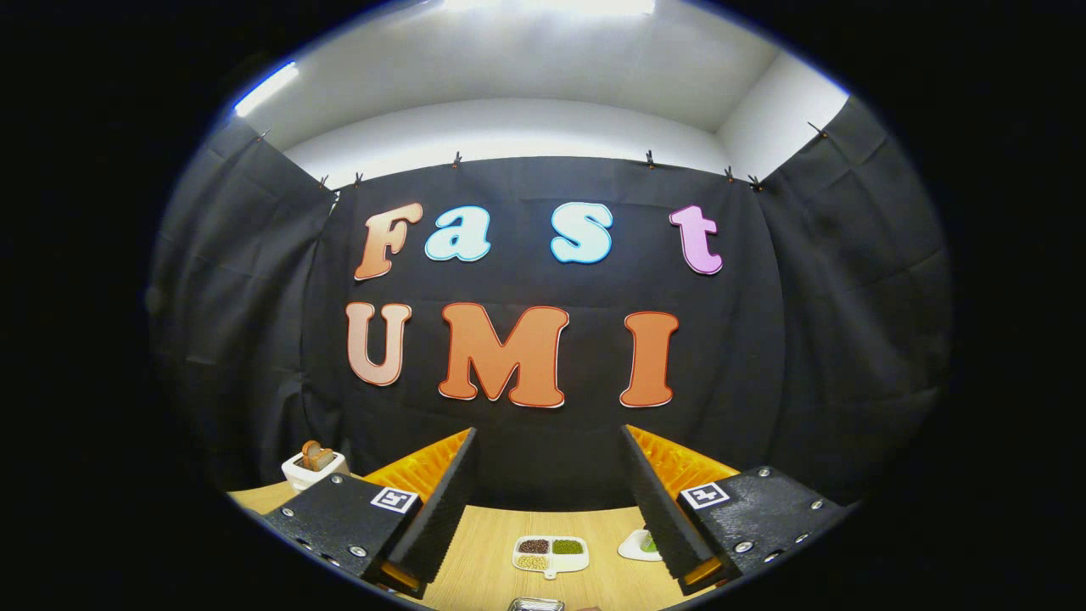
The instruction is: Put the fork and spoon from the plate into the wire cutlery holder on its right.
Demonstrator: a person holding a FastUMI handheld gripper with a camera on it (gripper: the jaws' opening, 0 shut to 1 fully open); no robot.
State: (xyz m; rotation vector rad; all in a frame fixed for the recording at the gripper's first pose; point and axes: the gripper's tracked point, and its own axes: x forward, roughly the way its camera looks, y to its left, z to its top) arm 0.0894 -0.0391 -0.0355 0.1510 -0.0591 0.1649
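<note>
The tool's (547, 501) camera looks level across the table (484, 552) toward the far wall.

No legible text, brand or number stood on any object; the claw (547, 501), its fingers spread apart, carried 2 square black-and-white marker tags (394, 499), unreadable as words.

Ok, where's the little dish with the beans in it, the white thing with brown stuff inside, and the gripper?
Divided dish (551, 553), gripper view, on its white middle divider.
White container (312, 469), gripper view, on its front wall, beyond the fingers.
Gripper (551, 501), gripper view, midway between the fingertips; jaws wide apart, holding nothing.
</note>
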